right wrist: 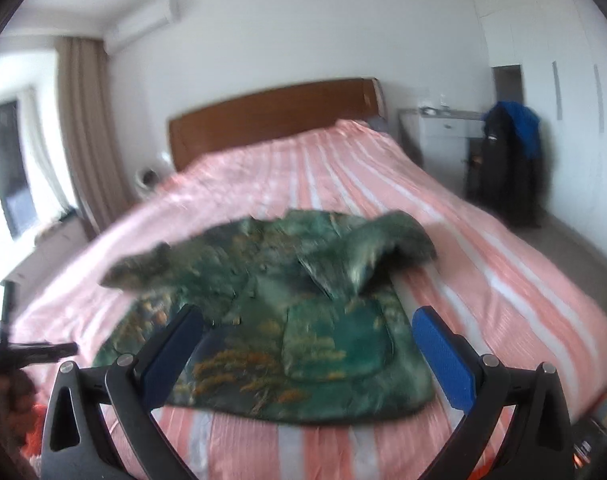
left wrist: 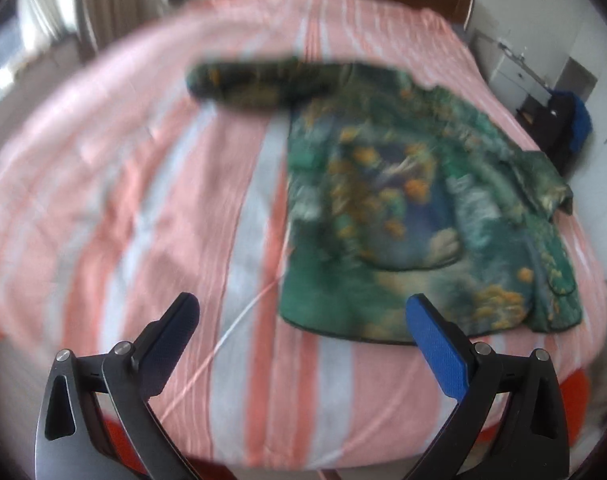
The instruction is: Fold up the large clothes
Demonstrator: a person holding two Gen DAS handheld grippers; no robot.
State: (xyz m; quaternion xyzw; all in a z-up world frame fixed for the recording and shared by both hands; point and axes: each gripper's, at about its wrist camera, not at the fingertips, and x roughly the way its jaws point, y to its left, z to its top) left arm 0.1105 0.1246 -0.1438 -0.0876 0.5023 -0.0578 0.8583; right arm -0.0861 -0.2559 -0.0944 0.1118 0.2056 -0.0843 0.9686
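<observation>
A green patterned shirt [left wrist: 415, 208] with orange and blue print lies spread on the pink and white striped bed [left wrist: 151, 184]. One sleeve stretches out to the left at the far side. My left gripper [left wrist: 303, 340] is open and empty, held above the bed just short of the shirt's near hem. In the right wrist view the shirt [right wrist: 287, 320] lies flat with its right sleeve bunched up. My right gripper [right wrist: 307, 352] is open and empty above the shirt's near hem. Both views are blurred.
A wooden headboard [right wrist: 271, 116] stands at the far end of the bed [right wrist: 483, 264]. A white cabinet [right wrist: 443, 136] and dark clothes on a stand [right wrist: 503, 164] are at the right. Curtains [right wrist: 83, 128] and a window are at the left.
</observation>
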